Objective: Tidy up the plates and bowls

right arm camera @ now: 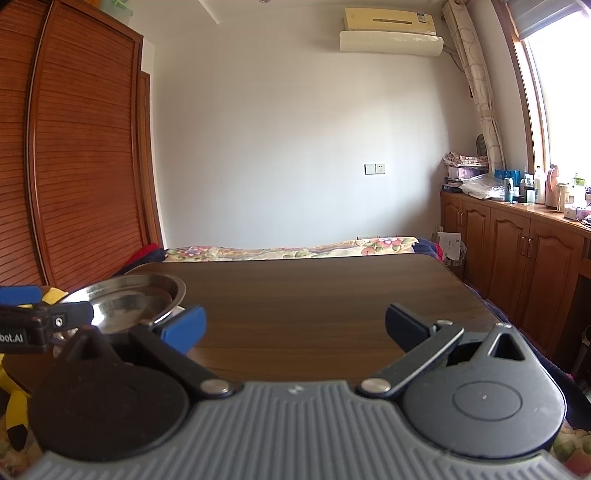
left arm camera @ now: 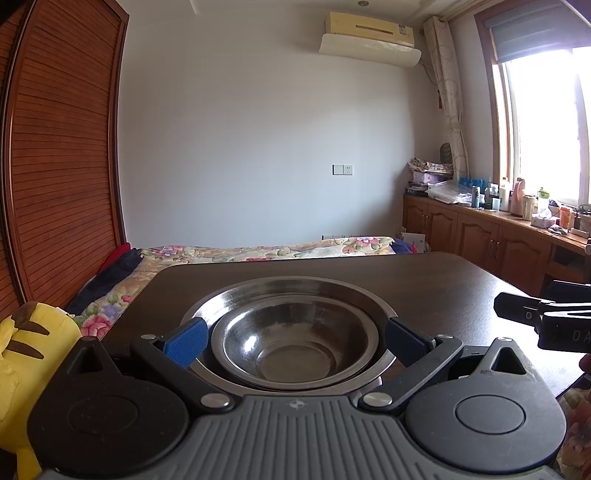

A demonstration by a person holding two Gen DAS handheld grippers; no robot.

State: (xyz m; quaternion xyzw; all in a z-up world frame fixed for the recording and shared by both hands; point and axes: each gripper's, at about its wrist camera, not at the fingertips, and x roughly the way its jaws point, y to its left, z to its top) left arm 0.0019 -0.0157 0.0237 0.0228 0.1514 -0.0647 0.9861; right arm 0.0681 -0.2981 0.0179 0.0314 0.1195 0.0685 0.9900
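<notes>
On the dark wooden table [left arm camera: 424, 284], toward its near left part, a steel bowl [left arm camera: 295, 341] sits nested inside a wider steel plate [left arm camera: 280, 286], the bowl shifted toward the plate's near rim; both are empty and shiny. From the left wrist view the left gripper [left arm camera: 294, 338] has its blue-padded fingers [left arm camera: 184, 341] spread wide on either side of the stacked pair, and I cannot tell whether the pads touch the plate's rim; nothing is pinched between them. At the right edge of that view the right gripper's black side pokes in, with the letters "DA" legible on it. The right wrist view shows the right gripper [right arm camera: 294, 326] released too, fingers apart over bare tabletop, well to the right of the dishes. There the plate [right arm camera: 129, 299] appears at the left, its rim tilted up, and the bowl itself is hidden behind the tool; the left gripper's black arm crosses in front of it, printed "bot.AI". A yellow plush toy [left arm camera: 22, 354] lies off the table's near left corner. Beyond the table is a floral bedspread [left arm camera: 258, 251], with a louvred wooden wardrobe [right arm camera: 81, 166] to the left, an air conditioner [right arm camera: 389, 31] high on the far wall, and a cluttered cabinet top [left arm camera: 517, 218] under the window to the right; labels there are too small to read.
</notes>
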